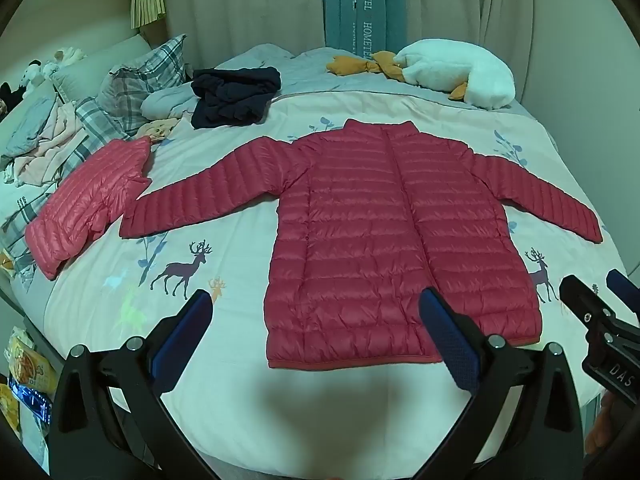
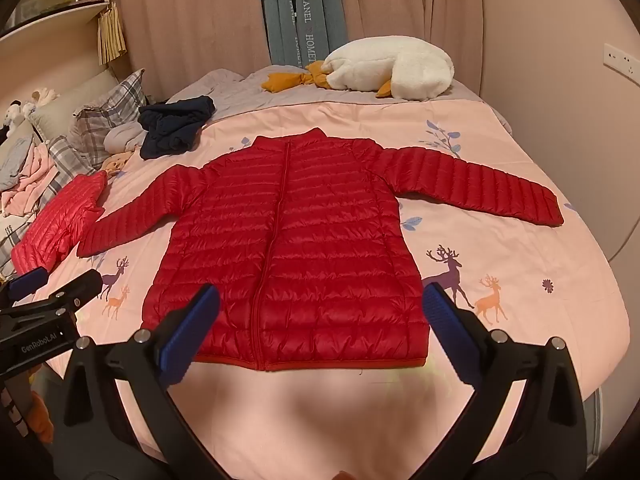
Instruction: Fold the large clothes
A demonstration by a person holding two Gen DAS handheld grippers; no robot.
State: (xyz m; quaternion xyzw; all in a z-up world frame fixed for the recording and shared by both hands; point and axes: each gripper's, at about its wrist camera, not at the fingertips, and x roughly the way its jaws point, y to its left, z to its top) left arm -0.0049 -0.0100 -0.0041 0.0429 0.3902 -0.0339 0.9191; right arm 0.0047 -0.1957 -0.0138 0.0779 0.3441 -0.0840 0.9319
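A red quilted down jacket lies flat, front up and zipped, on the bed with both sleeves spread out; it also shows in the right wrist view. My left gripper is open and empty, held above the bed near the jacket's hem. My right gripper is open and empty, also above the hem. The right gripper shows at the right edge of the left wrist view; the left gripper shows at the left edge of the right wrist view.
A folded pink-red down jacket lies left of the sleeve. A dark navy garment sits behind it. Plaid pillows and loose clothes fill the left. A white goose plush lies at the far end. Curtains hang behind.
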